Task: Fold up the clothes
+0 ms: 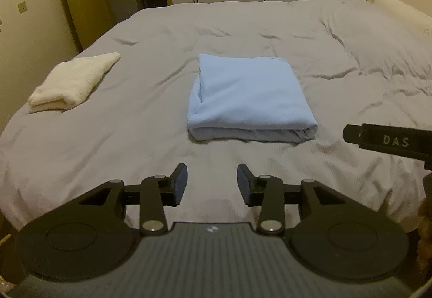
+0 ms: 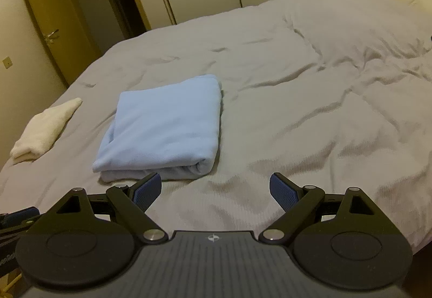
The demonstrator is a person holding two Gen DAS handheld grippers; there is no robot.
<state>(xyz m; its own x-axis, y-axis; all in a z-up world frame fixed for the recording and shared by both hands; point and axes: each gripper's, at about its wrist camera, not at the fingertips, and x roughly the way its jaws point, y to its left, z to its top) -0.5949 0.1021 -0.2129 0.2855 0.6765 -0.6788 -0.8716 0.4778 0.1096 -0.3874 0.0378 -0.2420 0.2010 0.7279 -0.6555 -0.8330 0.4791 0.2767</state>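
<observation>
On grey bed cover [image 1: 135,141], centre: light-blue garment [image 1: 248,98], folded to a squarish stack, lying flat, w/ a folded cream towel [image 1: 73,83] well apart to its left nr the bed edge. Left gripper [image 1: 212,180] hangs over bare cover on the near side of the stack, fingers parted partway, nothing btwn them. Right gripper [image 2: 215,191] fingers spread wide, also empty; its left pad [image 2: 147,190] overlaps the stack's near edge in view, contact can't be told.
</observation>
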